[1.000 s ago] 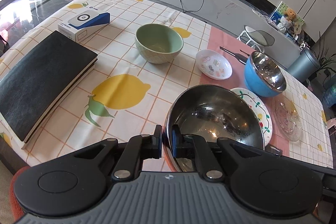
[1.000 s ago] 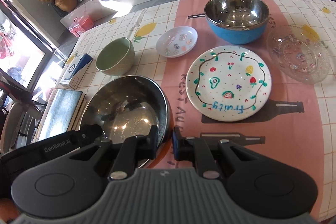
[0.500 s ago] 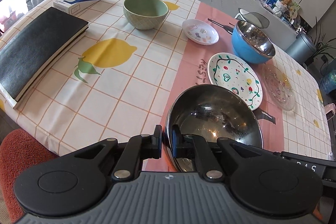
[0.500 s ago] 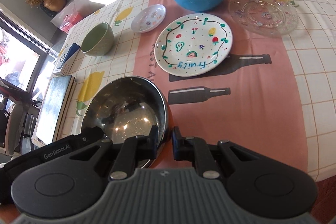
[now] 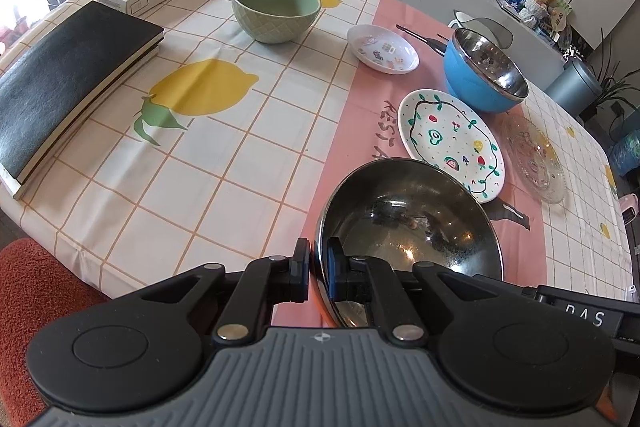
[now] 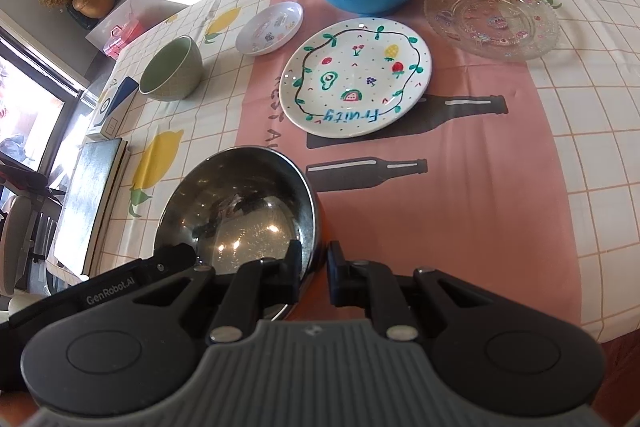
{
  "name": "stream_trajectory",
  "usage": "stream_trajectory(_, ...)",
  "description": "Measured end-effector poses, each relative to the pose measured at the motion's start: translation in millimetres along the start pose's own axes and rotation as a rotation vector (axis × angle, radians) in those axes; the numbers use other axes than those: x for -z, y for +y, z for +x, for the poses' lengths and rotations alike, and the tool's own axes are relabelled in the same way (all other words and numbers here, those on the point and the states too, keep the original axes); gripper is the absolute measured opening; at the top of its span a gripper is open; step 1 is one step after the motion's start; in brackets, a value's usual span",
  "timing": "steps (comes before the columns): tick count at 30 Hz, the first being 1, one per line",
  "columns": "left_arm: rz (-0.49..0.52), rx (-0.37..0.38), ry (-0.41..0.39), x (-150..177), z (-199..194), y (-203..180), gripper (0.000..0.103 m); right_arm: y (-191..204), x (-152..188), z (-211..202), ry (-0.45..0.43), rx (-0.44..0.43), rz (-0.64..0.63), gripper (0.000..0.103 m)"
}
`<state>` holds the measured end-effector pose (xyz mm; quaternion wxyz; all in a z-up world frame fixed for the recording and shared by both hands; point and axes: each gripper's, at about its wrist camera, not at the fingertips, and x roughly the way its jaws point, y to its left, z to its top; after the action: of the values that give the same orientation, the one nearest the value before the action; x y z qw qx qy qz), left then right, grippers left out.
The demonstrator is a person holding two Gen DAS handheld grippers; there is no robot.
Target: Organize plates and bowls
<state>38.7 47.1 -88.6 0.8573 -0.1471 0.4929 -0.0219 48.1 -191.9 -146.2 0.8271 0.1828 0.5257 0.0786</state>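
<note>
Left tool [image 5: 318,267] and right tool [image 6: 314,269] both pitched steeply down, each clamped nearly closed on steel bowl [image 5: 412,223] rim.

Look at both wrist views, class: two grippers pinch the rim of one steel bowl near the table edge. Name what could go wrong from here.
1. The left gripper and right gripper each hold only the thin, shiny rim of the steel bowl, so it might slip or tilt.
2. The fruit plate lies just beyond the bowl; pushing forward could knock it.
3. The bowl sits near the table edge and might drop off.

The right gripper [image 6: 314,269] has its jaws clamped on the steel bowl's [image 6: 240,211] rim.
</note>
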Motion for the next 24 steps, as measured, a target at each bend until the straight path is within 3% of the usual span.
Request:
stream_trajectory(5,0.015,-0.015,-0.003,-0.6,-0.6,-2.4,0.011,0.7,0.6,0.4,-0.002,0.002,-0.009,0.012)
stream_trajectory(9,0.025,-0.034,-0.026,-3.9,-5.7,-5.0,0.037,2.0,-0.4,-4.6,-0.032,0.008,-0.031,0.023)
stream_trajectory(11,0.033,-0.035,-0.044,-5.9,-10.3,-6.2,0.046,0.6,-1.6,-9.2,-0.050,0.010,-0.033,0.037)
stream_trajectory(13,0.046,-0.034,-0.066,-8.6,-15.9,-8.4,0.055,-3.1,-3.9,-15.8,-0.068,-0.002,-0.029,0.038)
stream_trajectory(24,0.167,0.067,-0.124,-57.1,-44.9,-43.1,0.061,-29.6,-33.5,-58.0,-0.172,0.011,-0.013,0.049)
